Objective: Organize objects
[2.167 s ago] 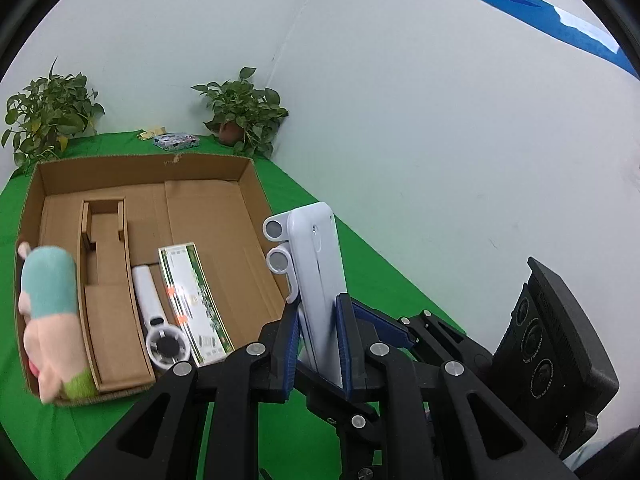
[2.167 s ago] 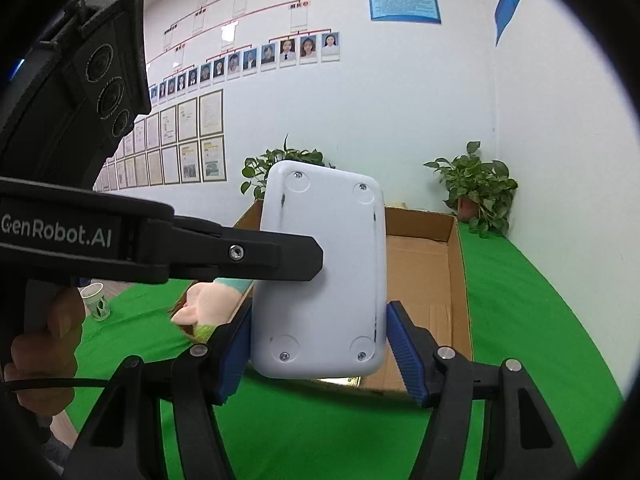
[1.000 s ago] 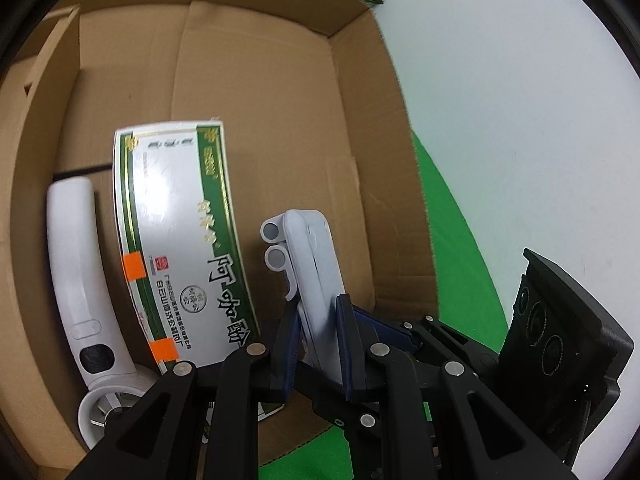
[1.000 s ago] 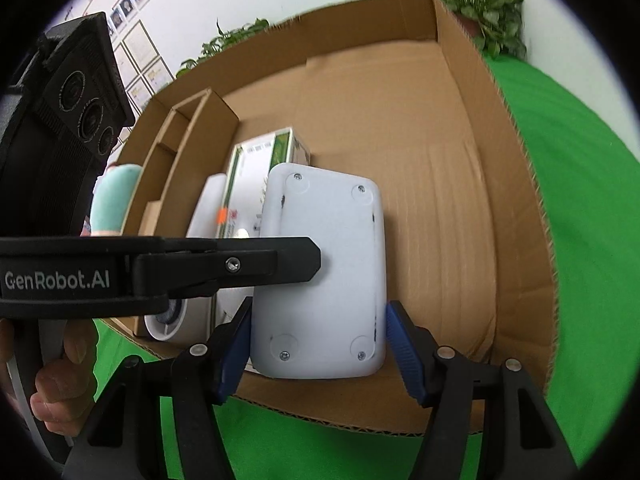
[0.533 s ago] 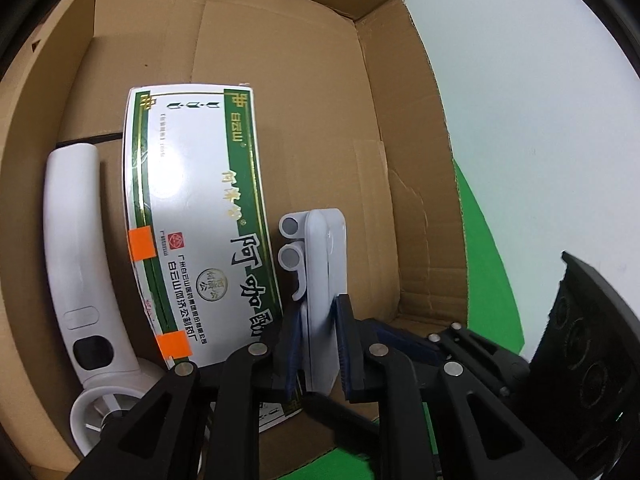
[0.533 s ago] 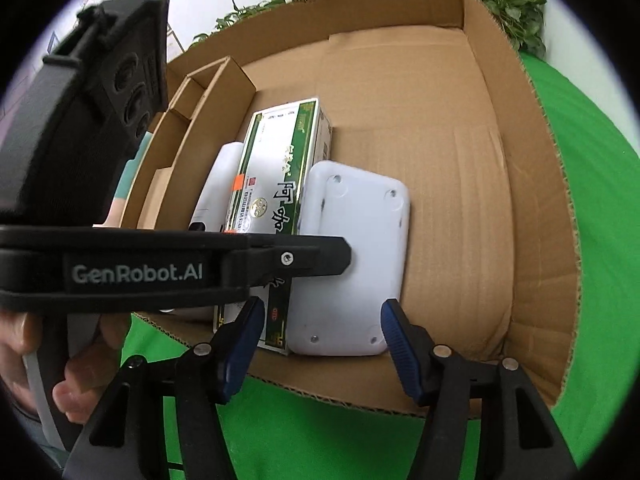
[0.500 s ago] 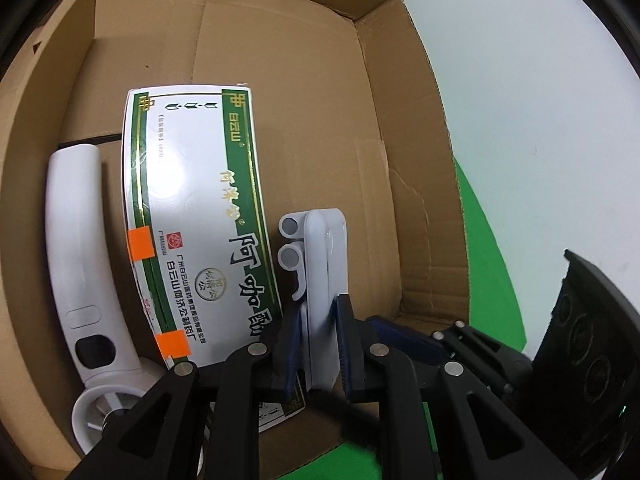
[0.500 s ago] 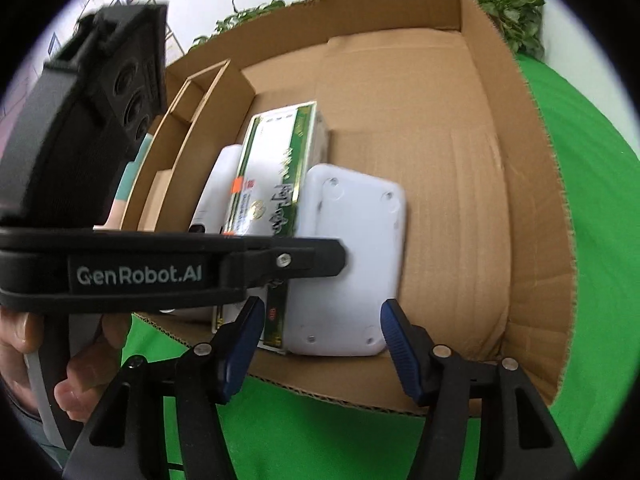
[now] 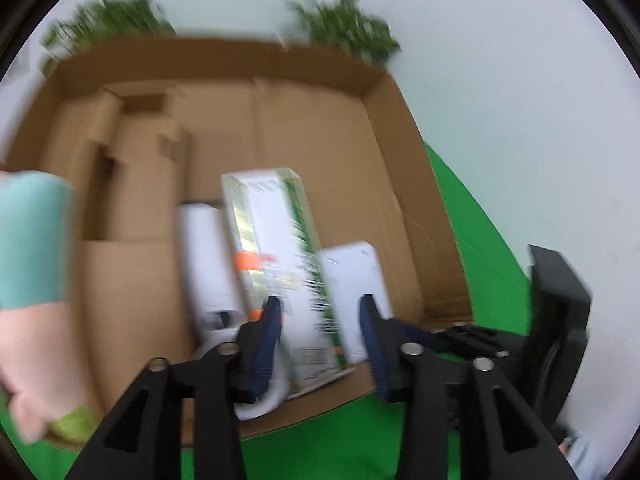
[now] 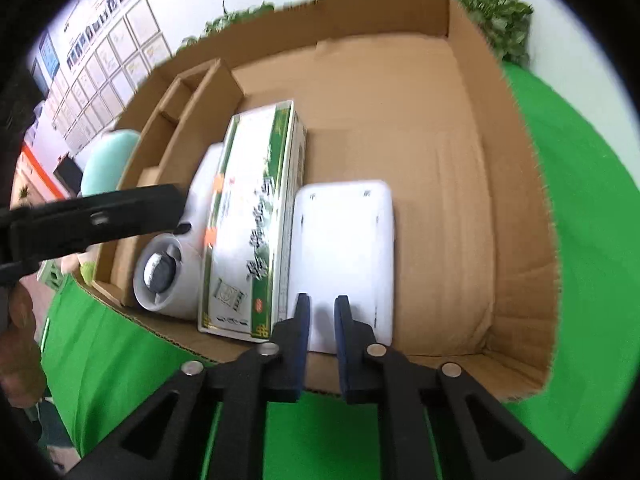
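A white flat device [image 10: 344, 256] lies face down in the cardboard box [image 10: 516, 184], beside a green-and-white carton [image 10: 252, 216]; it also shows in the left wrist view [image 9: 354, 280]. My left gripper [image 9: 320, 320] is open and empty, above the box's near edge. My right gripper [image 10: 320, 312] has its jaws nearly together, empty, just short of the device's near end. A white handheld fan [image 10: 176, 256] lies left of the carton [image 9: 276, 248]. The left wrist view is blurred by motion.
A cardboard divider [image 10: 176, 120] stands in the box's left part. A plush toy [image 9: 36, 280] in teal and pink lies at the box's left side. Potted plants [image 10: 492, 12] stand behind the box. Green cloth [image 10: 584, 208] covers the table.
Both grippers let go of the white device, which now lies flat in the box. The left gripper opened and pulled back. The right gripper's jaws closed to a narrow gap.
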A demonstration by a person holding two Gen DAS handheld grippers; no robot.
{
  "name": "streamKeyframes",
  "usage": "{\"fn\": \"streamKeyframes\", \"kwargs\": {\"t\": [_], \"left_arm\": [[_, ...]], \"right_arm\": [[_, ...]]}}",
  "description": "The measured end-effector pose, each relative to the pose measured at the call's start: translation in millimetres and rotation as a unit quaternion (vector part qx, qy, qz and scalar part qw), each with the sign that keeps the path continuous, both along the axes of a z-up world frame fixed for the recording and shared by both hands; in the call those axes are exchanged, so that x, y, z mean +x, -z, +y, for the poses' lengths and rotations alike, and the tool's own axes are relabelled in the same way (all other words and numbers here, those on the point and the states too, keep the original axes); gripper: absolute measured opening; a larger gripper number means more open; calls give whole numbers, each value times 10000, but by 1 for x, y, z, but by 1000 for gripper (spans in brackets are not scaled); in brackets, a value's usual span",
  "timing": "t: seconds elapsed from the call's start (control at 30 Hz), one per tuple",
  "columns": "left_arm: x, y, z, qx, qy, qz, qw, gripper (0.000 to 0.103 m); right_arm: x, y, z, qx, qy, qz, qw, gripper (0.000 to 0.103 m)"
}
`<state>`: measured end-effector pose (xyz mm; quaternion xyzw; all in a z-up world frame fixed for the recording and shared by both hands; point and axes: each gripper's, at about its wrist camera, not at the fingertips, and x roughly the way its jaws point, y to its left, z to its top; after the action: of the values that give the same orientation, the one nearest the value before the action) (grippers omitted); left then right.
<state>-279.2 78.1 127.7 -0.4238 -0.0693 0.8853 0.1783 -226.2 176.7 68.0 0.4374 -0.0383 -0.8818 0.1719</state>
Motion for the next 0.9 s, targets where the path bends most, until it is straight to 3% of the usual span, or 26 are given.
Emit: {"fn": "streamKeyframes", "kwargs": {"t": [0.03, 0.07, 0.13, 0.17, 0.2, 0.3, 0.4, 0.6, 0.7, 0.83, 0.9], "left_arm": [[4, -1, -17, -77, -108, 202, 9997, 54], [13, -10, -29, -260, -311, 497, 9979, 59], [48, -15, -59, -683, -736, 1162, 9881, 78], [59, -14, -65, -817, -945, 1401, 9822, 82], [71, -14, -76, -916, -1175, 1584, 9761, 90], [100, -4, -103, -1134, -1957, 1957, 9542, 91], [104, 14, -115, -1380, -1933, 1928, 9521, 92], [77, 67, -97, -1757, -1906, 1763, 9496, 93], [50, 97, -90, -1760, -1973, 1636, 9504, 102], [49, 105, -86, -1798, -2032, 1590, 9493, 103], [49, 104, -86, -1787, -2027, 1571, 9499, 103]], "right_arm": [[6, -7, 1, 12, 52, 183, 9998, 49], [16, -16, 3, 65, 160, 491, 9986, 80], [41, -32, 8, 129, 607, 1254, 9902, 96], [55, -36, 9, 130, 851, 1615, 9831, 101], [69, -37, 7, 133, 1029, 1939, 9755, 103], [87, -27, -18, 223, 801, 2531, 9639, 103], [74, -4, -46, 532, 542, 2346, 9691, 103], [49, 14, -51, 683, 1072, 1876, 9740, 103], [46, 18, -56, 761, 1101, 1818, 9742, 103], [44, 22, -67, 1171, 1127, 1681, 9723, 103], [42, 23, -65, 1115, 1117, 1657, 9735, 103]]}}
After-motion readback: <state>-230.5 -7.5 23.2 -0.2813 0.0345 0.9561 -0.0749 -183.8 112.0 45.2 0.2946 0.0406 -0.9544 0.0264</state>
